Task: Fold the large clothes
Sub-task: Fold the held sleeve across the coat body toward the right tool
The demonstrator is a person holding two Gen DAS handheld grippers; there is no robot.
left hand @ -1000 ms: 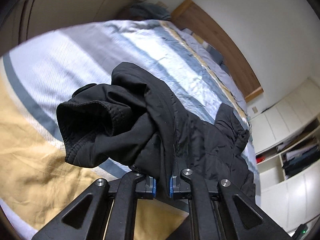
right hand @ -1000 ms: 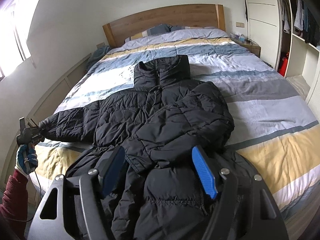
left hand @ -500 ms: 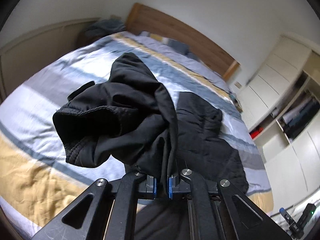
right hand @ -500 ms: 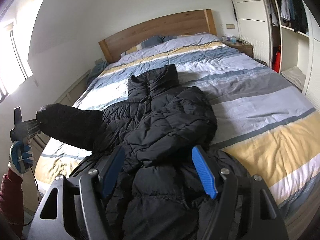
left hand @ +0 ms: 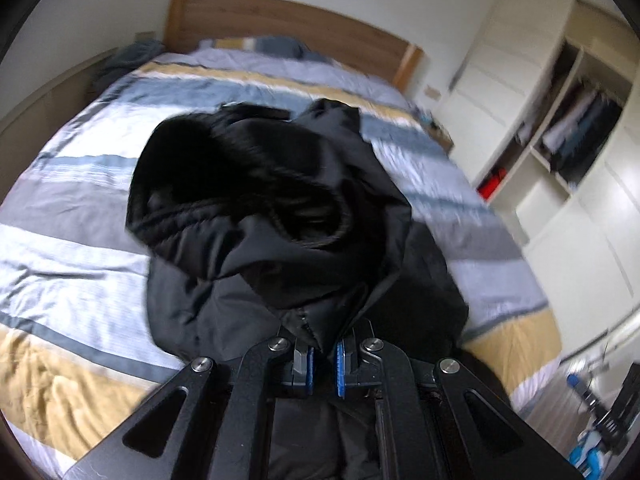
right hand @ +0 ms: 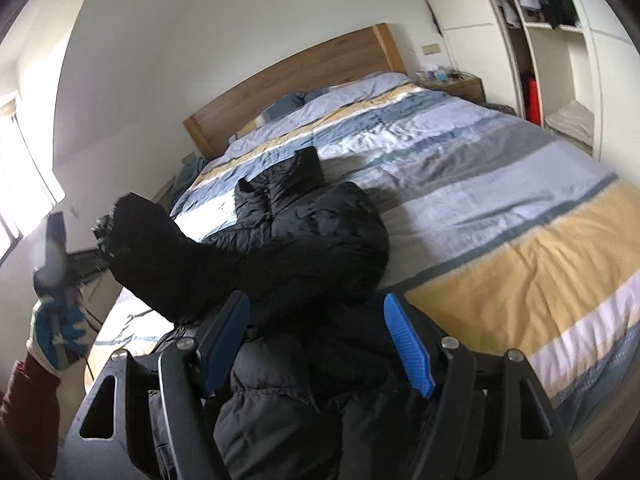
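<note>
A black puffer jacket (right hand: 320,240) lies on the striped bed (right hand: 500,208), collar toward the headboard. My left gripper (left hand: 323,354) is shut on the cuff end of the jacket's left sleeve (left hand: 256,208), which bunches up in front of the camera and hides most of the jacket body. In the right wrist view that sleeve (right hand: 160,256) is raised off the bed at the left, held by the left gripper (right hand: 102,240) in a gloved hand (right hand: 56,332). My right gripper (right hand: 316,320) hovers open above the jacket's lower part, with nothing pinched between its blue pads (right hand: 408,344).
The wooden headboard (right hand: 304,76) and pillows are at the far end. A white wardrobe with open shelves (left hand: 560,120) stands on the right side, with a bedside table (right hand: 456,84) beside it. A window (right hand: 16,184) and low wall panel line the left side.
The left gripper has carried the sleeve up and across toward the jacket's middle, rolling as it went. The right gripper has shifted sideways over the jacket's lower part, still open.
</note>
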